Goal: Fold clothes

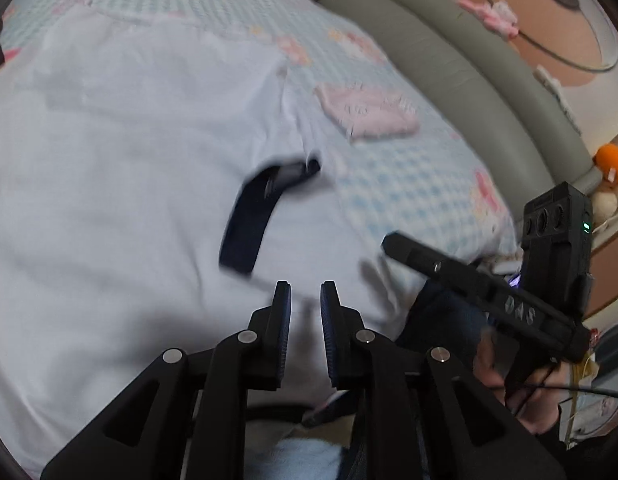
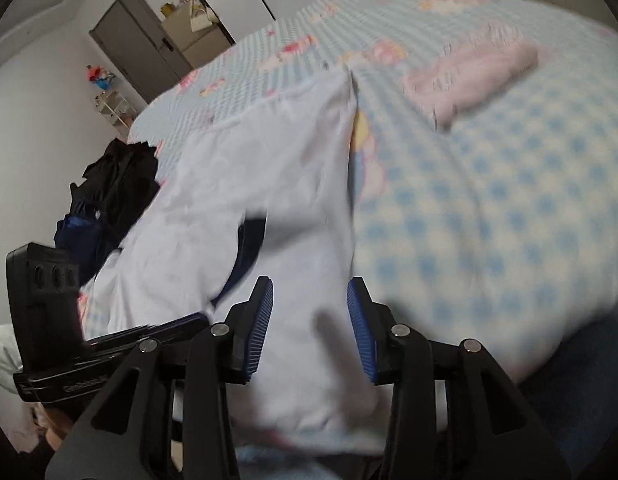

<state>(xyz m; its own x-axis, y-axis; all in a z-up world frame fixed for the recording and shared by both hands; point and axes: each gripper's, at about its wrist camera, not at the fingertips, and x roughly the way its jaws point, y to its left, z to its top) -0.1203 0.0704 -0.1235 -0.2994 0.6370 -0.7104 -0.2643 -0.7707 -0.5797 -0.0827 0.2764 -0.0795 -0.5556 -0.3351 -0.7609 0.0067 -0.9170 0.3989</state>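
Observation:
A white garment [image 1: 129, 160] with a dark navy band [image 1: 249, 220] lies spread over the bed; the right wrist view shows its right edge [image 2: 293, 168]. My left gripper [image 1: 305, 288] hovers over the garment's near part, its jaws a narrow gap apart with only cloth showing behind them. My right gripper [image 2: 310, 286] is open wider above the garment's near right portion, and the cloth passes under the pads without being pinched. Each gripper shows in the other's view: the right one [image 1: 397, 246] at the right, the left one [image 2: 181, 322] at the lower left. Both views are blurred.
A folded pink garment [image 1: 369, 114] [image 2: 473, 76] lies on the blue checked sheet [image 2: 489, 208] right of the white one. A grey padded headboard [image 1: 449, 60] borders the bed. Dark clothes [image 2: 113, 188] are piled at the bed's left side. A hand [image 1: 509, 380] holds the right gripper.

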